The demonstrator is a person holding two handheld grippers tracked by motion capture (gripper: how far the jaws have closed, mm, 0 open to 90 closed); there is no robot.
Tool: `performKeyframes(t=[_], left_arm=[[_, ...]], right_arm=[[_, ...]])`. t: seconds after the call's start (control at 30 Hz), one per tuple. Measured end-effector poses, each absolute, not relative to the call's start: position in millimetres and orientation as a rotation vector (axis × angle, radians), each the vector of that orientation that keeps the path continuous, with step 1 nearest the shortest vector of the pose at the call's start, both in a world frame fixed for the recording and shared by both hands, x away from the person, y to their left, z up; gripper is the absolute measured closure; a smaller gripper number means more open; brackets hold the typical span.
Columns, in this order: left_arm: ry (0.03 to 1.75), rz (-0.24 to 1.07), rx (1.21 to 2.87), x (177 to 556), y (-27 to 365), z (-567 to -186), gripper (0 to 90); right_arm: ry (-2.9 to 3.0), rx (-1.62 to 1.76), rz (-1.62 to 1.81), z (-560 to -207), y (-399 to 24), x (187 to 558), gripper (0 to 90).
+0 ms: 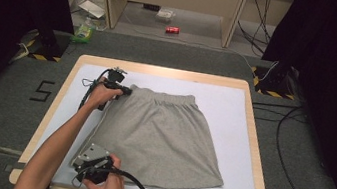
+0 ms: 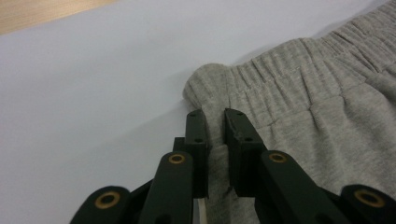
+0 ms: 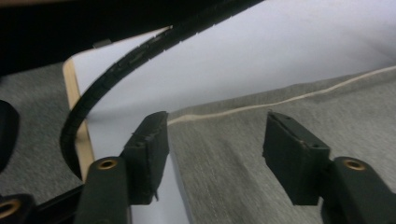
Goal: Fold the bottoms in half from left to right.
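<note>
Grey skirt (image 1: 160, 134), unlabelled, on white mat (image 1: 235, 109)

Recording lab: black curtains (image 1: 7, 10), floor cables (image 1: 288, 158), hazard tape (image 1: 40, 56).

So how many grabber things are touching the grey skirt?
2. The left gripper pinches the grey skirt at its waistband corner. The right gripper sits open over the skirt's near left hem corner.

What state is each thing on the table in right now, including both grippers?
Grey skirt: spread flat on the white mat, waistband at the far side.
Left gripper: shut on the skirt's waistband corner.
Right gripper: open over the skirt's near left hem corner, jaws not yet pressing the cloth.
</note>
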State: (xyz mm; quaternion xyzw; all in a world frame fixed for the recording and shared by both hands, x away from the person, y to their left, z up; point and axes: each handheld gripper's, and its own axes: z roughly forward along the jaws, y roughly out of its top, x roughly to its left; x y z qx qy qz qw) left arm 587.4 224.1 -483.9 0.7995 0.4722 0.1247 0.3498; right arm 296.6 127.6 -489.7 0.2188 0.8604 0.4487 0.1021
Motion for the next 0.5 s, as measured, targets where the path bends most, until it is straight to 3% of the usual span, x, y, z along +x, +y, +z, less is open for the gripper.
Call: performKeyframes(t=[0.5], left_arm=[[1.218,0.300,2.049,588,227,-486,79.3]], right_arm=[[2.590,0.604,1.221,-500,155,294,48.5]])
